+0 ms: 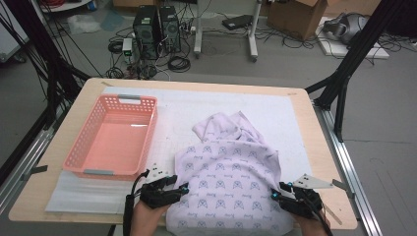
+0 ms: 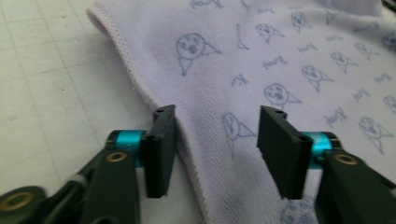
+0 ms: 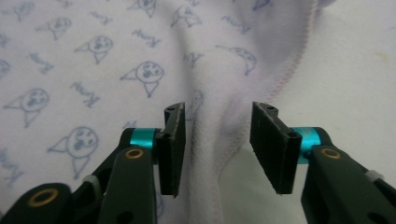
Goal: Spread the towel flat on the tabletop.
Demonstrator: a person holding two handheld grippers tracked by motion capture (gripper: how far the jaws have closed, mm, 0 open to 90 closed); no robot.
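On the desk (image 1: 314,147), the garment (image 1: 231,182) lay near me beside the basket (image 1: 113,137). My left tool (image 2: 212,135) and right tool (image 3: 217,135) stood spread over its side hems, pinching nothing; I judged an even, matched pinch best.

We see the high view evenly lit from above, bright but soft, with only faint shadows under the pink basket (image 1: 114,135) and along the folds of the lilac printed garment (image 1: 231,177). A small white glare streak sits on the basket floor. The picture is somewhat grainy, and the floor behind the table (image 1: 314,142) is dimmer. In the left gripper view we find the cloth sharp near the middle and softer toward the far edge. In the right gripper view the cloth is crisp, while the near black arms blur.
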